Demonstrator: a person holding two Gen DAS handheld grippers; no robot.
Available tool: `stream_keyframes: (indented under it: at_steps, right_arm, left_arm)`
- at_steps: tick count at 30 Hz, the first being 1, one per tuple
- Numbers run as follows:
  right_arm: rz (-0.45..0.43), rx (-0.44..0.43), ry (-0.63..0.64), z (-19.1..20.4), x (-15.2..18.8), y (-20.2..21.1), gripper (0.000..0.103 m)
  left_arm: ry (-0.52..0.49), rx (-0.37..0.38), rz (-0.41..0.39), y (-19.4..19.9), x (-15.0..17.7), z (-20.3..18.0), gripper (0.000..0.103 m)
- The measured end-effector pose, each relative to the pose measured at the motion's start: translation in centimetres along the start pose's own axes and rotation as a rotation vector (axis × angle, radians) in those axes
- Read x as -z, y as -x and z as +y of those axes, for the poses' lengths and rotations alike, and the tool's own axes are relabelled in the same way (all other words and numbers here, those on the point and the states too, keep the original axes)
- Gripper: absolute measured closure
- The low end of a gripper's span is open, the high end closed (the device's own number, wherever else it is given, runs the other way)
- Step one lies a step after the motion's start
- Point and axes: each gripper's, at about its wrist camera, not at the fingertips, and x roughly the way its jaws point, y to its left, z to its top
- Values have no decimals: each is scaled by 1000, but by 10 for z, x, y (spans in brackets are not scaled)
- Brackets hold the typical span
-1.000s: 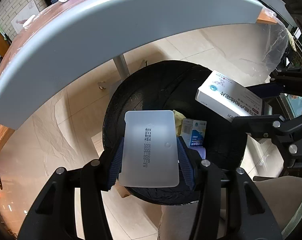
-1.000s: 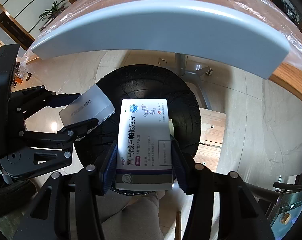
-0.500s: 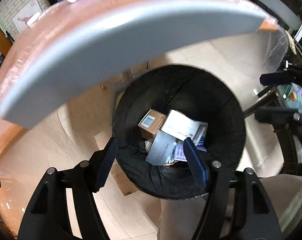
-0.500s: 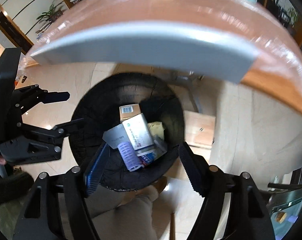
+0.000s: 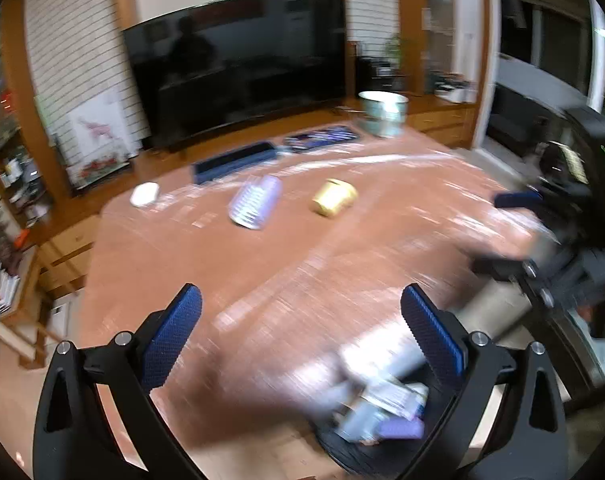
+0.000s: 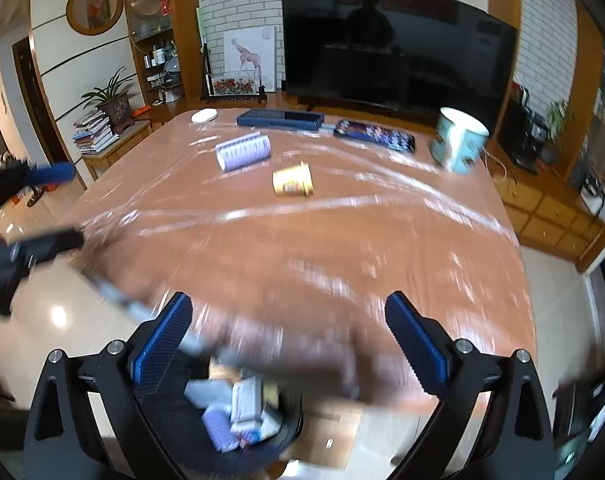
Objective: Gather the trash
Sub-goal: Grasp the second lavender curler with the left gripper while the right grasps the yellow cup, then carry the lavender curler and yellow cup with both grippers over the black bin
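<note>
Left wrist view: my left gripper (image 5: 300, 320) is wide open and empty, blue pads spread. A second ago it was clamped on a frosted white plastic card over the bin; that card was already dropped half a second back, and I've swung up from the bin to face the table. The black-lined round trash bin (image 5: 366, 446) sits low right under the table edge, blurred boxes inside. Ahead on the film-covered brown wooden table (image 5: 286, 264): a lilac ribbed hair roller (image 5: 255, 202) and a small gold can lying on its side (image 5: 334, 197), near each other but apart, both untouched. Right wrist view: my right gripper (image 6: 288, 322) is also fully open and empty; the white medicine box it held earlier is now in the bin (image 6: 174, 408) with the other cartons. Same roller (image 6: 244, 151) and gold can (image 6: 293, 179) mid-table, a pale-blue ceramic mug (image 6: 458, 144) far right. Heavy motion blur near the table edge. My read: this drop is done, roller and can are the likely next pickups, one per gripper.
</note>
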Motion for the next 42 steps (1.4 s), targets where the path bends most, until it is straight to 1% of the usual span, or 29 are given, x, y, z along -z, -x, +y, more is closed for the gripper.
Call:
stream_keyframes:
  at_steps: [2,3,5,7,11,17,18,20,22,23,24,25,26,27,28,35,42]
  right_arm:
    - [12,-1,14,1,-17,-23,7]
    - [28,5,19,2,-27,-37,7]
    - [41,1,20,0,-39,-58,7]
    - [61,3,9,-1,-50,-78,7]
    - [106,-1,-21,-7,-73,-119,7]
    - [153,-20,-55,-13,-88,-156,20]
    - [157,-19,-51,-12,-90,-160,23]
    - [160,-19,-44,-10,-91,-165,28]
    - [157,-16,-34,-8,-92,-167,37]
    - [151,-9,-28,-7,-92,-168,39]
    - [146,-6,-24,-7,-93,-168,45]
    - [140,-9,-20,-7,-94,-168,53]
    - [137,-8,-18,-7,-95,-168,56]
    - [133,-1,-20,-7,-96,-168,56]
    - [128,-4,-25,-8,-96,-167,56]
    - [110,-20,-47,-14,-95,-159,56]
    - [96,-63,-87,-20,-93,-141,56]
  left_arm:
    - [30,-5,27,-25,-15,19,3]
    - [41,0,56,-46,-25,30,3]
    - [41,-6,81,-68,-34,41,3]
    - [25,-7,110,-88,-49,50,3]
    - [-9,-14,171,-140,-57,60,3]
    - [-36,4,209,-183,-62,66,3]
    - [-40,12,211,-188,-63,66,3]
    - [-43,19,206,-194,-68,67,4]
    - [-52,29,204,-199,-70,65,14]
    - [-62,28,210,-203,-71,64,23]
    - [-69,28,214,-205,-71,63,35]
    - [-76,33,220,-207,-71,62,41]
    - [-70,50,213,-207,-71,62,49]
    - [-66,49,216,-208,-72,63,57]
    - [-63,46,214,-207,-73,63,58]
    - [-28,51,201,-203,-72,62,59]
    - [23,56,181,-183,-67,61,59]
